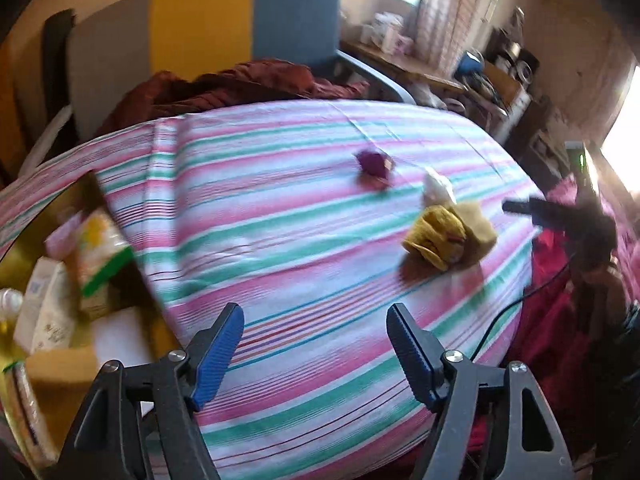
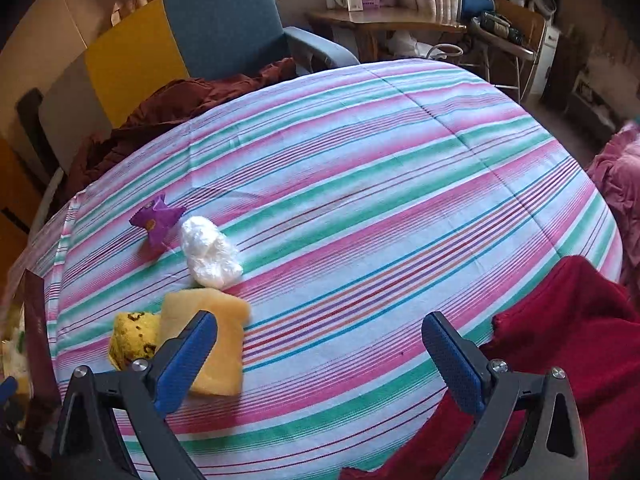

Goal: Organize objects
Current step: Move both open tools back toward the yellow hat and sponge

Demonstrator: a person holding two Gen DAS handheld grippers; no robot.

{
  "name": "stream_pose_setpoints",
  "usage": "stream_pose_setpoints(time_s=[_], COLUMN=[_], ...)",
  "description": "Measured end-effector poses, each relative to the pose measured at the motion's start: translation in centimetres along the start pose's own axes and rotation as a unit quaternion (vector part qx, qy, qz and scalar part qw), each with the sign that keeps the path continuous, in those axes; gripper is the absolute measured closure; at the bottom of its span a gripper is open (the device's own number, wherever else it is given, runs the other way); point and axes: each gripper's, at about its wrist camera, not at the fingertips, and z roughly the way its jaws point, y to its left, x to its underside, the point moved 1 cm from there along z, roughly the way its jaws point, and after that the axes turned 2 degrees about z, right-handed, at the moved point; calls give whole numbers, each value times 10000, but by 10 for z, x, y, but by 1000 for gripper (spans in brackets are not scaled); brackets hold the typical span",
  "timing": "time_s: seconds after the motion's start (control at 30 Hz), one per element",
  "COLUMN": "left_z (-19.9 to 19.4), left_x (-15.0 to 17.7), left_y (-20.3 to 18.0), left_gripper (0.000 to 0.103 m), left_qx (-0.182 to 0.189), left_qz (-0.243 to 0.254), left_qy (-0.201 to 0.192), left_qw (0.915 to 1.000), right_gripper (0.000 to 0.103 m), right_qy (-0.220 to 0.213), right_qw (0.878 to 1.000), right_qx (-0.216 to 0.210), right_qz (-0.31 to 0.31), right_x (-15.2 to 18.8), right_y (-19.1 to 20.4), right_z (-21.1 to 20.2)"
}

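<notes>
On the striped bedsheet (image 2: 360,184) lie a purple wrapper (image 2: 158,218), a crumpled white plastic bag (image 2: 208,252), a yellow sponge (image 2: 218,344) and a yellow patterned cloth (image 2: 130,338). The same items show in the left wrist view: purple wrapper (image 1: 374,164), white bag (image 1: 438,188), sponge (image 1: 476,232), yellow cloth (image 1: 434,238). My left gripper (image 1: 316,316) is open and empty, above the sheet, short of the items. My right gripper (image 2: 320,328) is open and empty; its left finger (image 2: 188,356) overlaps the sponge in view. The right gripper also appears in the left view (image 1: 520,206).
A box (image 1: 60,280) of packets and bottles sits left of the bed. A red cloth (image 2: 560,340) lies at the bed's near right. A maroon blanket (image 2: 168,108) and blue-yellow chairs (image 2: 224,20) stand behind. A wooden table (image 2: 384,20) is at the back.
</notes>
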Motion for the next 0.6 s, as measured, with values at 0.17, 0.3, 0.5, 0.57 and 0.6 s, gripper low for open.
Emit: stream_pose_setpoints(time_s=[0.17, 0.3, 0.5, 0.57, 0.6], left_z=[22, 42, 67, 77, 81], left_x=[-15, -29, -47, -51, -52], left_y=[-36, -60, -100, -107, -110], left_gripper=[29, 29, 29, 29, 29], left_qx=[258, 442, 557, 508, 551], left_qz=[576, 811, 1274, 1377, 1398], left_qy=[23, 76, 24, 84, 107], left_qw=[9980, 9957, 9903, 9891, 9886], right_gripper=[0, 0, 0, 0, 0], right_qy=[-93, -84, -15, -6, 6], right_qw=[9995, 9994, 9991, 9990, 9990], right_qx=[-271, -297, -365, -382, -390], right_qz=[133, 155, 212, 227, 232], right_x=[1, 0, 1, 1, 1], right_y=[0, 2, 1, 1, 1], right_z=[-8, -8, -5, -5, -4])
